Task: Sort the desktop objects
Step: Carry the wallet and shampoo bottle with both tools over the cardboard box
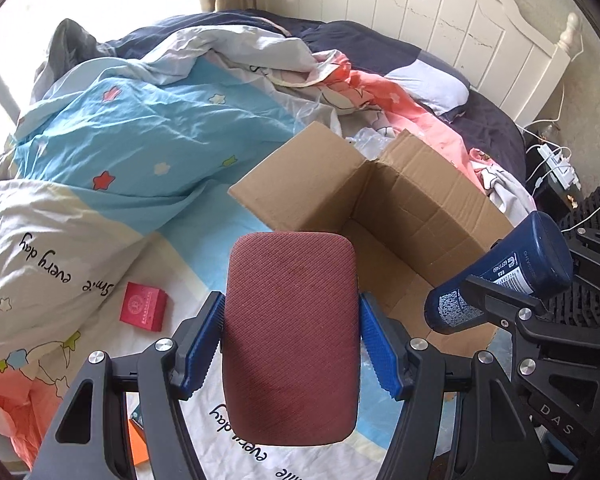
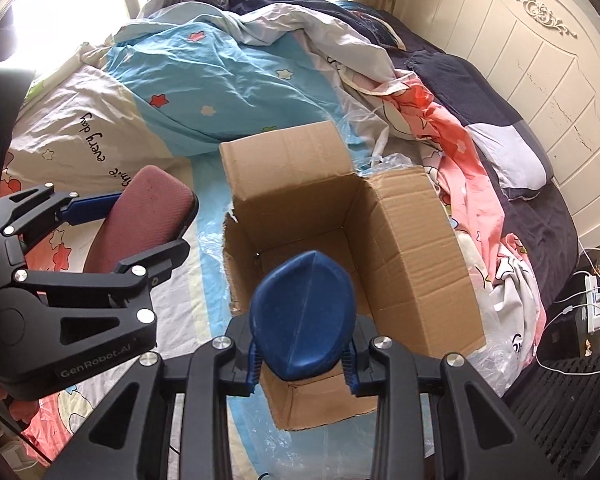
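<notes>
Gripped by the left gripper (image 1: 291, 344), a red case (image 1: 292, 336) hangs beside the box (image 2: 416, 248); the right gripper (image 2: 302, 354) clamps a blue bottle (image 2: 300, 316) above it. Colliding could jar either loose.

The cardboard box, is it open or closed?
Open. The cardboard box has its flaps standing up, and its bare brown floor shows inside.

A dark-red woven case (image 1: 291, 340), a navy-blue bottle (image 1: 500, 276), a plain brown cardboard box (image 2: 412, 248), and a sky-blue star-patterned quilt (image 1: 140, 140).
</notes>
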A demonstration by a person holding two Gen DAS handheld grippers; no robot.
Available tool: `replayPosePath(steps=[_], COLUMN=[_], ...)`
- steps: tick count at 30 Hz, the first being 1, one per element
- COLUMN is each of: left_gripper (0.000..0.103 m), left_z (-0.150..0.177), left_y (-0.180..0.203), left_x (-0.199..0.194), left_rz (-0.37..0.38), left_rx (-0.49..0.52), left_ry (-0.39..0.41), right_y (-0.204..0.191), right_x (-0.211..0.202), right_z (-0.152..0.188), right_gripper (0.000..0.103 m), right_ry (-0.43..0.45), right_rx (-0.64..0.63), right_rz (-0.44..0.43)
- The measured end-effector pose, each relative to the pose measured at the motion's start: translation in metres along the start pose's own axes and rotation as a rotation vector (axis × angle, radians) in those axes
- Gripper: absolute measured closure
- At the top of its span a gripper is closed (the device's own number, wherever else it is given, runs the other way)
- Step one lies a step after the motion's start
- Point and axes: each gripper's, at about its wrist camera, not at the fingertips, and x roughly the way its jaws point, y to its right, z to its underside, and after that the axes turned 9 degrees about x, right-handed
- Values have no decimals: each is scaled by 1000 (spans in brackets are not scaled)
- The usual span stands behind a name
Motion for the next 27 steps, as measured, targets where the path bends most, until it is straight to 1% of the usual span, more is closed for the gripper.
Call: replayPosePath(steps=[5,15,21,27], left_gripper=[36,36,36,36], left_z=[-20,-51,-62,-63], left_y=[20,56,71,80], left_x=[6,20,36,61], left_rz=[10,31,40,61], left_rx=[57,161,188,178], left_ry=[3,7,-5,-34], right_y=[25,57,73,78], right_x=[3,11,17,32], right_z=[1,3,5,10], right_gripper=[73,73,73,73], right_ry=[-11,-25,-34,-55], right_rx=[37,85,113,130], right_rz=[10,17,14,0])
